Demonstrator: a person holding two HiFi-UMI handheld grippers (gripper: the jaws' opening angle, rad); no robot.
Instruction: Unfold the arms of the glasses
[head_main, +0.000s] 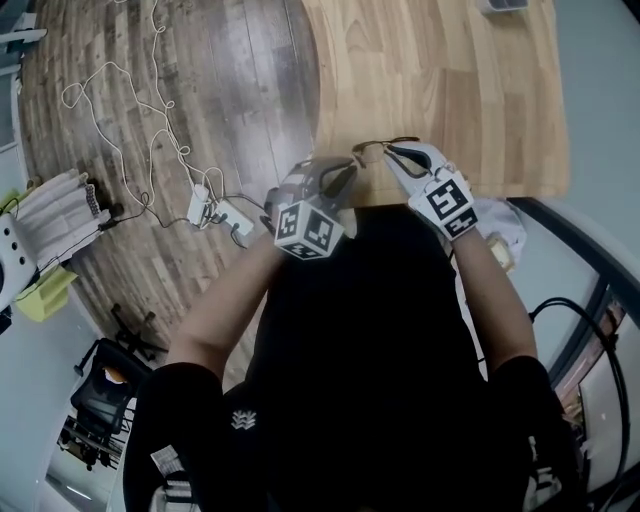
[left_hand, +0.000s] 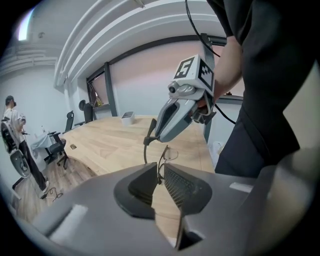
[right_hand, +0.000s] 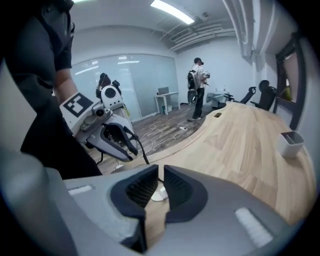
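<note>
Wooden table (head_main: 450, 70), near edge: glasses (left_hand: 170, 154) gripped by jaws of left gripper (left_hand: 161, 176) and, apparently, right gripper (right_hand: 161, 184); open board beyond to small white bin (right_hand: 290, 142), contents indiscernible.

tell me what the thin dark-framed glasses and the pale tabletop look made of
Thin dark-framed glasses: likely metal wire, judging by the very slim dark rim; lenses clear, glass or plastic. Pale tabletop: wood or wood-look laminate, matte, with visible grain.
</note>
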